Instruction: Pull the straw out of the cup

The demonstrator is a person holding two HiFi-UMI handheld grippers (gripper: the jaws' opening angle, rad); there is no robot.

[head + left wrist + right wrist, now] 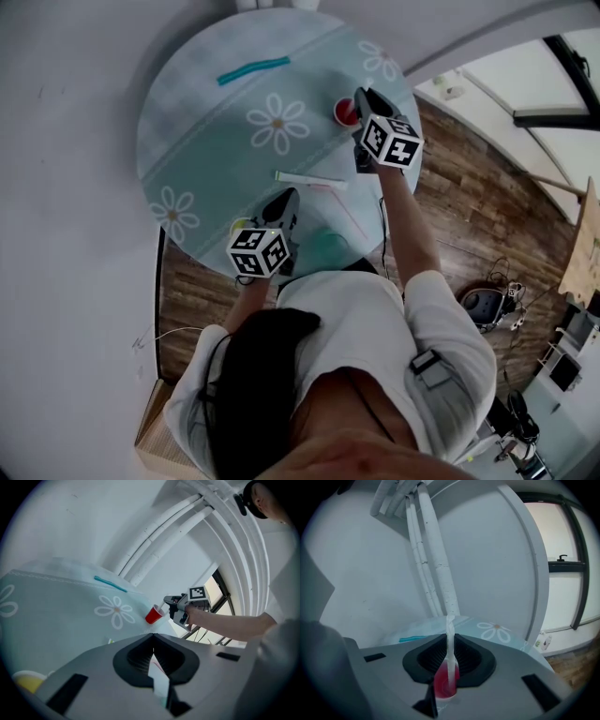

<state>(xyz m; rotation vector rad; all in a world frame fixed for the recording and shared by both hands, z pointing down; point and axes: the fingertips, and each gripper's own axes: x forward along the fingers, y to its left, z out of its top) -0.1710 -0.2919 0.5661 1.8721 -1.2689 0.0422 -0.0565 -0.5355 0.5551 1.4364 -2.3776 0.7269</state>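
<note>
You are only at the start of the job. Your right gripper [450, 637] is pinching the straw [449, 620], with its jaws squeezed together on it a little above the rim of the red cup [345, 113]; the bottom of the straw is sitting down inside the cup, so the straw is not out yet; what is left, I think, is lifting it until its end is coming clear of the rim. The cup is standing upright near the far right edge of the round flowery surface [206, 122]; nothing is holding it down, so I think it may be tipping or coming along if you are pulling sideways.

Your right arm is reaching out long and almost straight across the surface to the cup; that gripper is pointing away from you and tipping down a bit. Your left arm is bending in close to your body; your left gripper [285, 201] is hovering low over the near side of the surface, well apart from the cup, tipping down a bit too; its jaws are together and I am not seeing it holding anything. A white paper strip [309, 178] is lying on the surface just past its tip; a blue-green stick [253, 68] is lying far off at the back.
</note>
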